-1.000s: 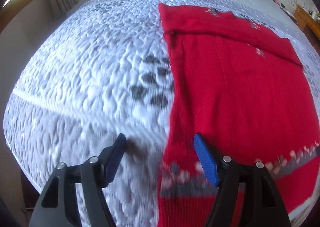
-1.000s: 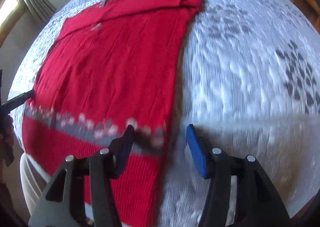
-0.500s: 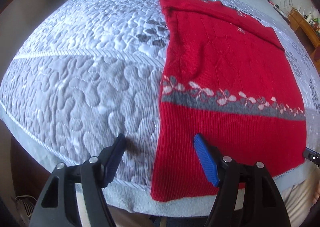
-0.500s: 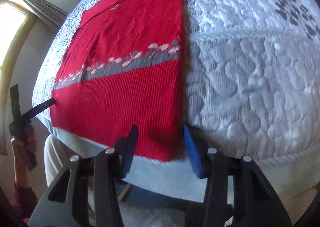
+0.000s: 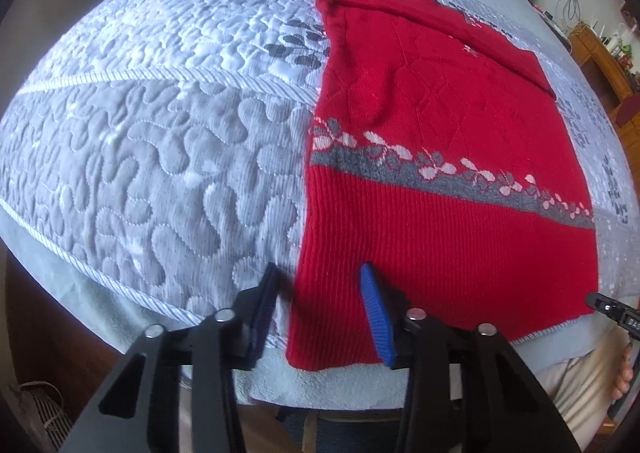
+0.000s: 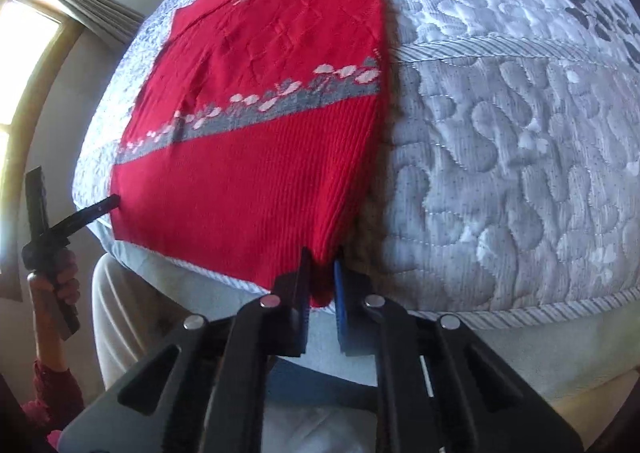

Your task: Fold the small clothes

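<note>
A red knitted sweater (image 5: 440,141) with a grey and white flower band lies flat on the quilted bed (image 5: 160,141), sleeves folded across its far end. My left gripper (image 5: 320,269) points down over the near left hem corner. Its jaws are closing, the sweater's side edge lies between the blue pads (image 5: 376,313), and gaps still show. In the right wrist view the sweater (image 6: 256,157) shows again, and my right gripper (image 6: 322,257) is closing with its pads pinching the near right hem corner. Each gripper shows small in the other's view: the right gripper (image 5: 612,307), the left gripper (image 6: 100,207).
The bed's near edge (image 6: 520,309) runs just under both grippers, with a pale blue sheet below it. The person's light trousers (image 6: 120,301) and a hand (image 6: 64,277) are by that edge. A window and curtain (image 6: 88,9) stand left; wooden furniture (image 5: 600,53) stands far right.
Both grippers came back along the sweater to its hem at the bed's near edge. The left jaws have narrowed around the side edge. The right jaws have closed on the hem corner.
</note>
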Demonstrator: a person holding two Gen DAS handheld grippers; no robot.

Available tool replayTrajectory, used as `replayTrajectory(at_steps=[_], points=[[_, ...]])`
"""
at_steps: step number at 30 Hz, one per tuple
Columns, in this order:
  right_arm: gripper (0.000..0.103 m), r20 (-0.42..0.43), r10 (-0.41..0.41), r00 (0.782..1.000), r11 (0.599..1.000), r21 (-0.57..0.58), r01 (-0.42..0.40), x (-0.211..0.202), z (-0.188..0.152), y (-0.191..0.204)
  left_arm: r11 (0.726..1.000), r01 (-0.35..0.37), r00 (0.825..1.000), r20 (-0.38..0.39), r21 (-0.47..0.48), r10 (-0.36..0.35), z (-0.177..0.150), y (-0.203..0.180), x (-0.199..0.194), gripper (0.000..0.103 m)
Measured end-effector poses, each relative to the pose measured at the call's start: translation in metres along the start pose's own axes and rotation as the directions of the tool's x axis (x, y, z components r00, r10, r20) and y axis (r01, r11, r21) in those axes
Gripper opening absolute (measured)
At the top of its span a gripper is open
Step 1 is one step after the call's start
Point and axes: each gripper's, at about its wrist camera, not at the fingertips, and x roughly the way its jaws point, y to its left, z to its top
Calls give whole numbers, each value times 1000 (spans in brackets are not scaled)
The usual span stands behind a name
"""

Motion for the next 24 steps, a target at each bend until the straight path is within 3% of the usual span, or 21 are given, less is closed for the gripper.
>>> replayTrajectory(at_steps=[4,8,13,24], points=[[9,10,73,997,997,32,-73,-3,3,-2,994,94,995,-21,-56,-96,-2,7,-3,9],[8,48,166,985,984,57,-169,-19,10,-7,980,162,986,-8,-120,-164,4,13,-10,8],[8,92,216,972,974,57,-221,-37,26,-8,976,190,982,41,-108,-187,19,8,-25,8],[8,114,178,978,983,27,-182,-49,68,-7,985,155,984,97,-69,-148,63,-3,-30,7]])
